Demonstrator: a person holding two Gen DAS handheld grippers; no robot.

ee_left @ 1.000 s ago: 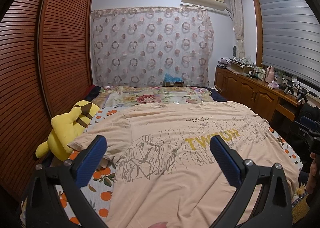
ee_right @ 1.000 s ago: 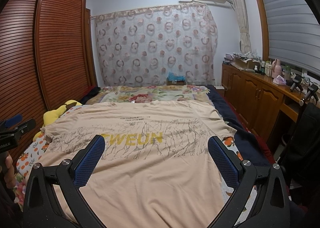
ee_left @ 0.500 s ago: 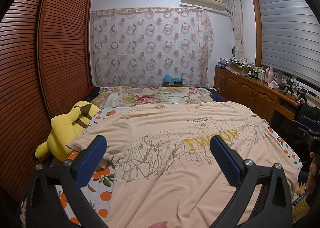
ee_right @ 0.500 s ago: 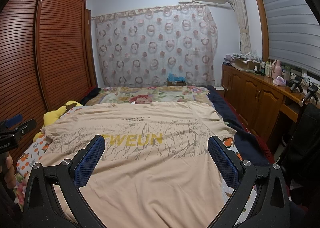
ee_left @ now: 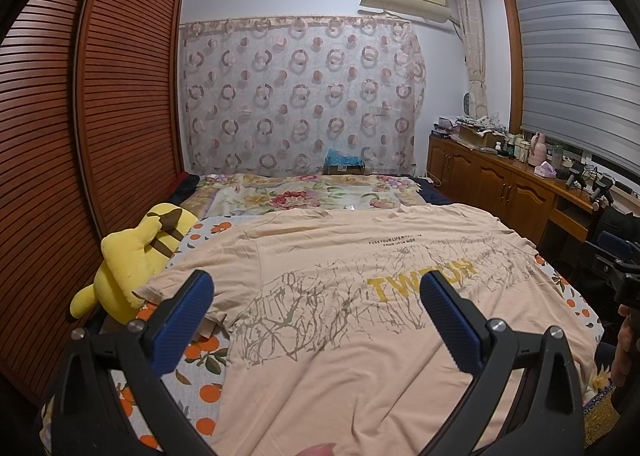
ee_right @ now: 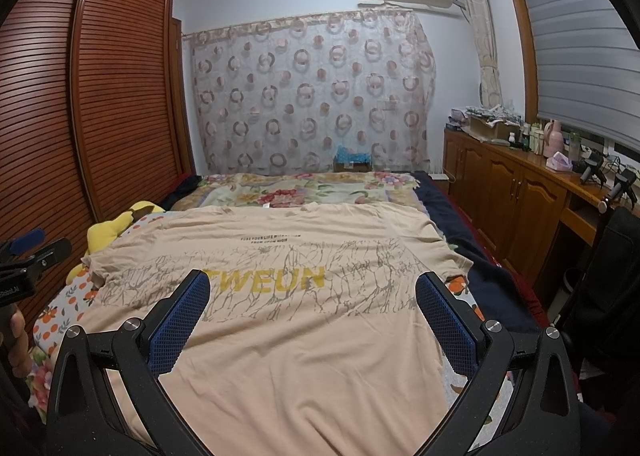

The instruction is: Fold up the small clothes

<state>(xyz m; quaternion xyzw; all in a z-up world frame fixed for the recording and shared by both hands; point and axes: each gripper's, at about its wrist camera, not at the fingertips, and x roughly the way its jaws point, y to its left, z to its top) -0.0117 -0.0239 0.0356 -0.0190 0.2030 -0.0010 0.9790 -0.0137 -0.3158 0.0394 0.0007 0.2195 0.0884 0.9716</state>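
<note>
A peach T-shirt [ee_left: 340,320] with yellow letters and a grey crack print lies spread flat on the bed, collar at the far end. It also shows in the right wrist view [ee_right: 280,316]. My left gripper [ee_left: 316,296] is open and empty, held above the shirt's left side near the sleeve. My right gripper [ee_right: 312,296] is open and empty above the shirt's lower middle. The left gripper [ee_right: 28,252] shows at the left edge of the right wrist view, the right gripper [ee_left: 624,272] at the right edge of the left wrist view.
A yellow plush toy [ee_left: 132,260] lies at the bed's left edge by the slatted wardrobe [ee_left: 80,136]. An orange-print sheet [ee_left: 200,348] and a floral quilt [ee_left: 304,196] cover the bed. A wooden cabinet [ee_right: 516,192] with bottles runs along the right wall.
</note>
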